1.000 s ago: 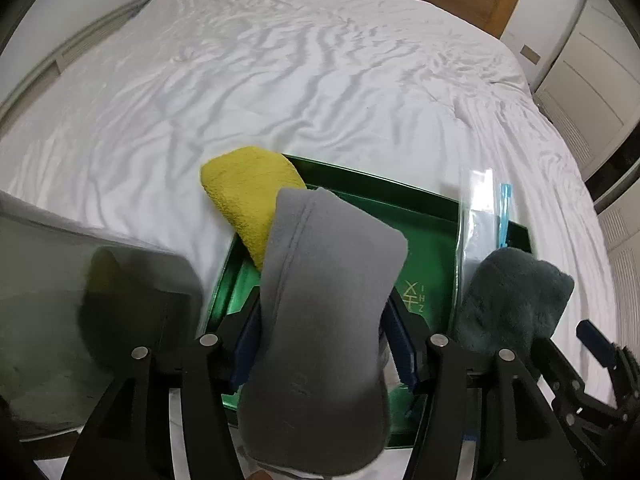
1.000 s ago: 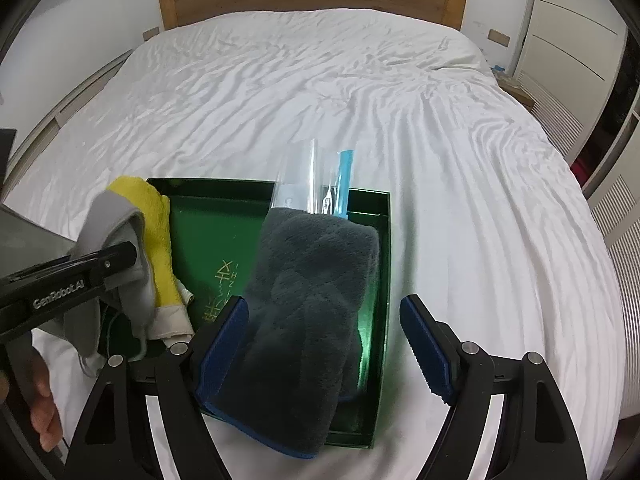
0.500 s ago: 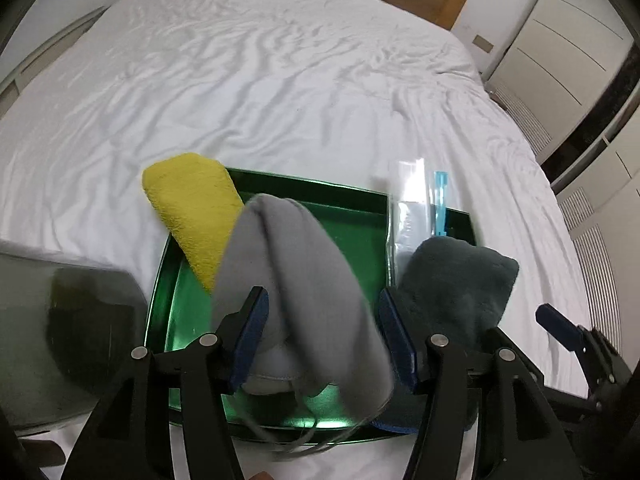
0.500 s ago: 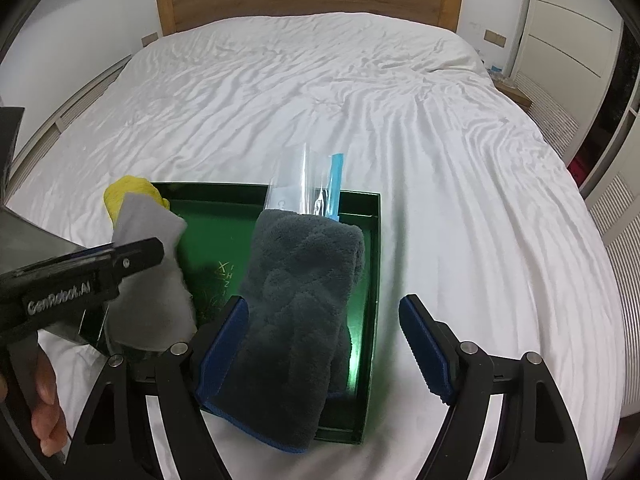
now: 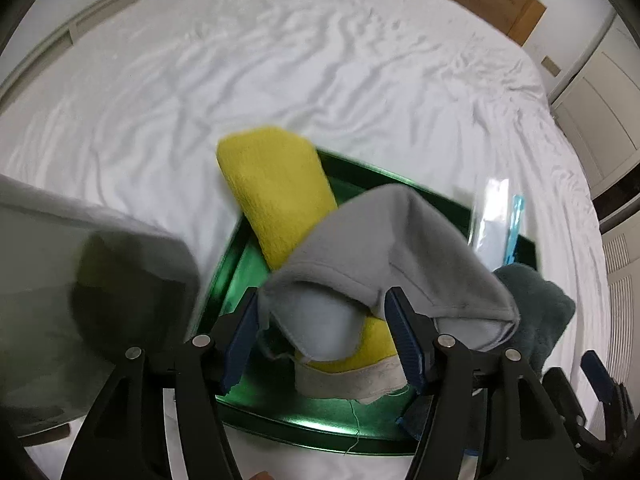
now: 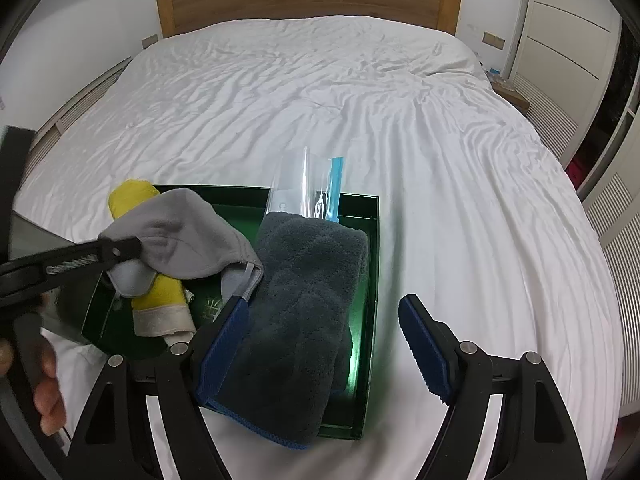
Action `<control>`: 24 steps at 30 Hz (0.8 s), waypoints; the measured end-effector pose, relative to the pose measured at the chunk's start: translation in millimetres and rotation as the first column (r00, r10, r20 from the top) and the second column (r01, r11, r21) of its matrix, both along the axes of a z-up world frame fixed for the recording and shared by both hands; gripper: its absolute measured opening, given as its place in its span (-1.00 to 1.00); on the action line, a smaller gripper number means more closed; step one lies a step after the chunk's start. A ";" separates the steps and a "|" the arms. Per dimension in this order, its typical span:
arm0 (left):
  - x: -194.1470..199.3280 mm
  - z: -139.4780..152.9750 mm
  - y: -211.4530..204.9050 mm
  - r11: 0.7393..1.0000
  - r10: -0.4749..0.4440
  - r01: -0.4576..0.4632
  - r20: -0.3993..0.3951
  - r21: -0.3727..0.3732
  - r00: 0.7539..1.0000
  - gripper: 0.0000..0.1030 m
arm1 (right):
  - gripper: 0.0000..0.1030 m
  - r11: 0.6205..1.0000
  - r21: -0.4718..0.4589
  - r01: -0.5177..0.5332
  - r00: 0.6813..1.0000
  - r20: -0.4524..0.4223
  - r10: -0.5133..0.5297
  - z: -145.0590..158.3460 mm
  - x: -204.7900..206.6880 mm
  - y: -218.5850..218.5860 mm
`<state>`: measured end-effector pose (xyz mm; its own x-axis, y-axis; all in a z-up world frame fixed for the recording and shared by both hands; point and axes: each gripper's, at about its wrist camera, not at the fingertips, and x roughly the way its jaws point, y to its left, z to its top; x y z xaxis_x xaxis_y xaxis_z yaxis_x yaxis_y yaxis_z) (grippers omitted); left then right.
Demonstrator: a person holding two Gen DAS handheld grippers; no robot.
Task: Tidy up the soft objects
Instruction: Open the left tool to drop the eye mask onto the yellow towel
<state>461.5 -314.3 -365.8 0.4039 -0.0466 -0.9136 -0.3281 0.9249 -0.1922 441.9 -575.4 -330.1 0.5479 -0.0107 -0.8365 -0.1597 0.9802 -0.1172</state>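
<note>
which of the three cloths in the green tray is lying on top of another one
The light grey cloth. It is draped across the yellow cloth, while the dark grey towel lies by itself along the tray's right side.

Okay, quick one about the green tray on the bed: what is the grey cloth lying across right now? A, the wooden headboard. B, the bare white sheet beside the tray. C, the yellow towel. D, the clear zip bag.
C: the grey cloth is draped over the yellow towel at the left side of the green tray, with yellow showing above and below it.
</note>
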 end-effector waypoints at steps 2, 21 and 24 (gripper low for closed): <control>5.5 -10.0 -2.7 1.000 -0.021 0.021 -0.033 -0.005 0.999 0.17 | 0.51 1.000 -0.001 0.000 1.000 0.002 0.000 0.8 -0.2 -0.2; 25.5 -38.1 -93.7 0.781 -0.490 0.532 -0.207 0.328 0.847 0.33 | 0.51 1.000 -0.009 0.014 1.000 0.007 -0.014 4.5 -1.2 -4.6; 17.7 -34.8 -90.0 0.781 -0.483 0.524 -0.204 0.339 0.851 0.33 | 0.51 1.000 -0.007 0.017 1.000 0.009 -0.017 5.4 -1.0 -4.6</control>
<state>479.2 -404.3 -400.6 0.3233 0.1301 -0.9373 0.2064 0.9570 0.2040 440.9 -580.0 -324.7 0.5551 -0.0258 -0.8314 -0.1419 0.9819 -0.1252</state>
